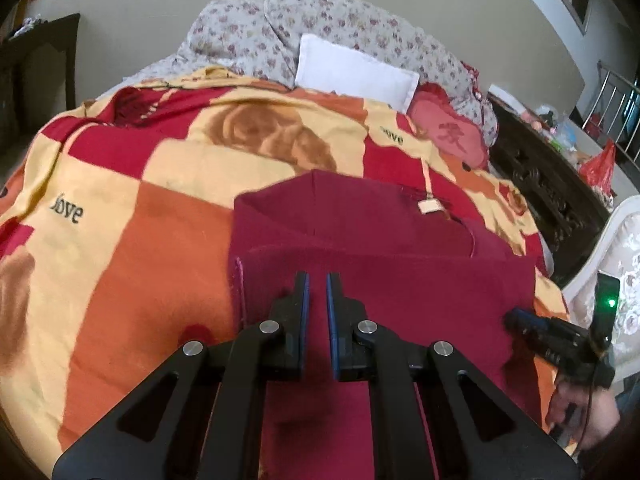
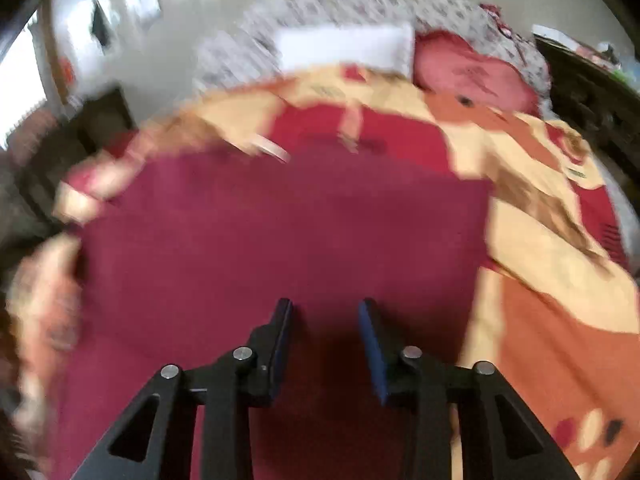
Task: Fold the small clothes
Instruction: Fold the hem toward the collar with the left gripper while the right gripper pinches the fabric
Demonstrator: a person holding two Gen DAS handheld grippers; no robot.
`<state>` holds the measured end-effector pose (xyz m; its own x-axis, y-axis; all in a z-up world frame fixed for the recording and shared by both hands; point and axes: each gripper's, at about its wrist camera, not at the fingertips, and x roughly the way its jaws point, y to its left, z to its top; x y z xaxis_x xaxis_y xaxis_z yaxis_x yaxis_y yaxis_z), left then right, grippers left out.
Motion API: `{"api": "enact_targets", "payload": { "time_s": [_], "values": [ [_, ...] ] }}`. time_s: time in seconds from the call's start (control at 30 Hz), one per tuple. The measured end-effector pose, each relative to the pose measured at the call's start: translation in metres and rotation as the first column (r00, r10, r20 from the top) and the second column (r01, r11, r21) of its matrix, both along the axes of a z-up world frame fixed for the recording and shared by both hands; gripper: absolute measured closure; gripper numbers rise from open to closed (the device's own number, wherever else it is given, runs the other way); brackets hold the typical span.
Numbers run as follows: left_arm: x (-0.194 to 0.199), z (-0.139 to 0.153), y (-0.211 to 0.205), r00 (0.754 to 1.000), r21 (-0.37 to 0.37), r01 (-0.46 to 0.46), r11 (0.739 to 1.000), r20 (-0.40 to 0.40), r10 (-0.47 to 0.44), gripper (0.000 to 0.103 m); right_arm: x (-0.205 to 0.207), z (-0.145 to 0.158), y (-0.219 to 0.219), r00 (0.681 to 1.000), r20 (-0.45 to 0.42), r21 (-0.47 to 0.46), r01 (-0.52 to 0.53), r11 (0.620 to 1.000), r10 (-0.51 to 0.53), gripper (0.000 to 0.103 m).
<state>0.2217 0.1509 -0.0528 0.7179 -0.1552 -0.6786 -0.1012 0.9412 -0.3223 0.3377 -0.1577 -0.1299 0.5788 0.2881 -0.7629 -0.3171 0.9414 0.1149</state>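
A dark red garment (image 1: 380,248) lies on the patterned blanket (image 1: 140,200), its near part folded over the far part; a small cream tag (image 1: 429,206) sits at its far edge. My left gripper (image 1: 317,280) hovers over the near fold, its blue pads a narrow gap apart with nothing between them. My right gripper (image 1: 516,318) shows at the garment's right edge in the left wrist view. In the blurred right wrist view the right gripper (image 2: 326,308) is open and empty above the red garment (image 2: 280,240).
A white pillow (image 1: 356,72), a floral quilt (image 1: 320,28) and a pink cushion (image 1: 448,132) lie at the bed's head. A dark carved bedside unit (image 1: 540,184) and a white chair (image 1: 624,264) stand to the right. A dark cabinet (image 1: 40,64) stands left.
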Motion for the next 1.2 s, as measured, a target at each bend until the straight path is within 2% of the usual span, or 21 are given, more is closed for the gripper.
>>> {"api": "enact_targets", "payload": {
  "time_s": [0.07,0.17,0.27,0.33,0.47,0.53,0.67,0.77,0.8,0.87,0.9,1.07,1.13,1.2],
  "values": [
    [0.005,-0.007,-0.004,0.999,-0.004,0.033,0.999,-0.027,-0.033,0.097,0.002,-0.003,-0.020,1.000,-0.009,0.042,0.000,0.999,0.000,0.103],
    [0.013,-0.022,-0.010,0.997,0.032,0.043,0.999,-0.063,-0.041,0.097,0.002,-0.004,-0.036,1.000,-0.023,0.062,0.014,0.998,-0.013,0.103],
    [0.023,-0.048,-0.004,0.986,-0.054,0.041,0.998,-0.157,-0.049,0.097,0.002,-0.005,-0.042,0.999,-0.034,0.093,0.022,0.995,-0.019,0.103],
    [0.021,-0.049,-0.003,0.989,-0.052,0.043,0.998,-0.140,-0.050,0.095,0.002,-0.005,-0.043,0.998,-0.054,0.114,0.033,0.993,-0.027,0.103],
    [0.017,-0.038,-0.009,0.990,-0.001,0.076,0.997,-0.119,-0.075,0.095,0.003,-0.001,-0.041,0.997,-0.081,0.104,0.024,0.994,-0.016,0.103],
    [0.015,-0.025,-0.009,0.994,0.015,0.082,0.997,-0.073,-0.081,0.095,0.006,0.006,-0.044,0.993,-0.113,0.142,0.050,0.989,-0.034,0.103],
    [0.021,-0.003,-0.008,0.997,0.026,0.074,0.997,0.009,-0.074,0.094,0.000,0.051,-0.029,1.000,0.001,0.189,0.004,0.982,-0.004,0.101],
    [0.048,-0.013,-0.009,0.998,0.071,0.048,0.996,-0.046,-0.045,0.090,0.019,0.064,-0.006,0.998,0.054,0.101,0.012,0.995,-0.017,0.101],
    [0.061,-0.023,-0.010,0.994,0.098,0.042,0.994,-0.100,-0.033,0.090,0.029,0.059,-0.001,0.999,0.038,0.055,0.026,0.998,-0.028,0.101],
    [0.069,-0.035,-0.008,0.991,0.091,0.026,0.996,-0.134,-0.014,0.090,0.056,0.032,0.001,0.993,-0.072,-0.060,0.091,0.994,-0.096,0.101],
    [0.070,-0.038,-0.007,0.991,0.081,0.020,0.996,-0.132,-0.009,0.089,0.063,0.020,0.000,0.988,-0.109,-0.077,0.102,0.992,-0.110,0.101],
    [0.065,-0.046,-0.003,0.996,0.042,-0.006,0.999,-0.094,0.009,0.089,0.065,0.007,-0.004,0.986,-0.093,-0.081,0.129,0.988,-0.137,0.101],
    [0.068,-0.048,0.002,0.992,-0.008,-0.013,1.000,-0.127,0.012,0.089,0.062,0.007,0.001,0.987,-0.085,-0.120,0.125,0.985,-0.136,0.101],
    [0.070,-0.039,0.007,0.983,-0.049,-0.021,0.999,-0.183,0.011,0.089,0.061,0.015,-0.001,0.987,-0.093,-0.114,0.122,0.986,-0.133,0.101]
  ]
}}
